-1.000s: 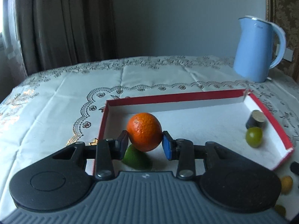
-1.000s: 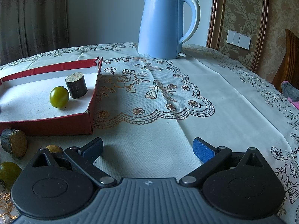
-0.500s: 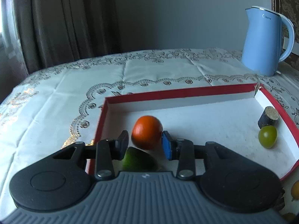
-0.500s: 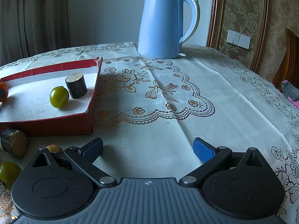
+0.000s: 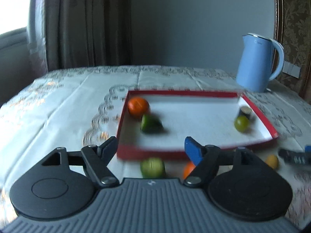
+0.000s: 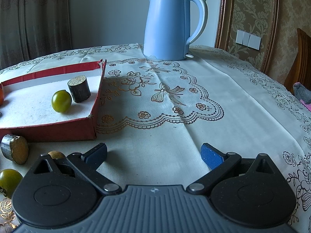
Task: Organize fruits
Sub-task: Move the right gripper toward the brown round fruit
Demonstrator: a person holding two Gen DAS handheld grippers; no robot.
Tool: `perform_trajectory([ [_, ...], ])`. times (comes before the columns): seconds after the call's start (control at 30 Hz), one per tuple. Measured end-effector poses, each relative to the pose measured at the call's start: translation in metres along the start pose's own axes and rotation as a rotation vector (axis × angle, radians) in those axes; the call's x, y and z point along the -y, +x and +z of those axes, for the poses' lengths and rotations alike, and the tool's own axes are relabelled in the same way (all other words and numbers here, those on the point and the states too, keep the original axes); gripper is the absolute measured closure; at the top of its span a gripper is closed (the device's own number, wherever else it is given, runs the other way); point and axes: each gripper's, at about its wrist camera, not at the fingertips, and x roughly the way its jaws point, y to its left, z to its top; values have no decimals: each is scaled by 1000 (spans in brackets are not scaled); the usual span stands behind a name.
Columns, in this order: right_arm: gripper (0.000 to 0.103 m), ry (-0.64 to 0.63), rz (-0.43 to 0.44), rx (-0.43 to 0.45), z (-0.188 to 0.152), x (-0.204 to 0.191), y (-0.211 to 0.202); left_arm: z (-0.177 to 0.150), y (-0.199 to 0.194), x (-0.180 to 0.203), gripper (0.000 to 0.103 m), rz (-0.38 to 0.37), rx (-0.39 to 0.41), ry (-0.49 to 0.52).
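Note:
A red-walled tray with a white floor holds an orange in its far left corner, a green fruit beside it, and a green plum and a dark stub at the right. My left gripper is open and empty, in front of the tray's near wall. In front of the tray lie a green fruit, an orange fruit and a yellow fruit. My right gripper is open and empty over bare cloth, right of the tray.
A blue kettle stands at the back of the table. In the right wrist view a dark stub, a green plum and a small brown fruit lie in front of the tray. A wooden chair stands at the right.
My left gripper has opened and let go of the orange, which now rests in the tray's far left corner. The gripper has pulled back out of the tray. The right gripper has not moved.

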Motion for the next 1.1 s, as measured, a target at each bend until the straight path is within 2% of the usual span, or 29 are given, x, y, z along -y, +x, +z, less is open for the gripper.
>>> perform_trajectory([
  [0.2,0,1,1,0,0,0,0,-31,-9,-5,29,-4,-58,-21],
  [0.4,0,3,2,-1,0,0,0,-42,5,-8,29,0,-114,-28],
  [0.93,0,5,4,1,0,0,0,-46,13,-7,16,28,-93,-8],
  [1.1,0,52,28,35,-1,9,-6,-46,13,-7,14,35,-95,-10],
])
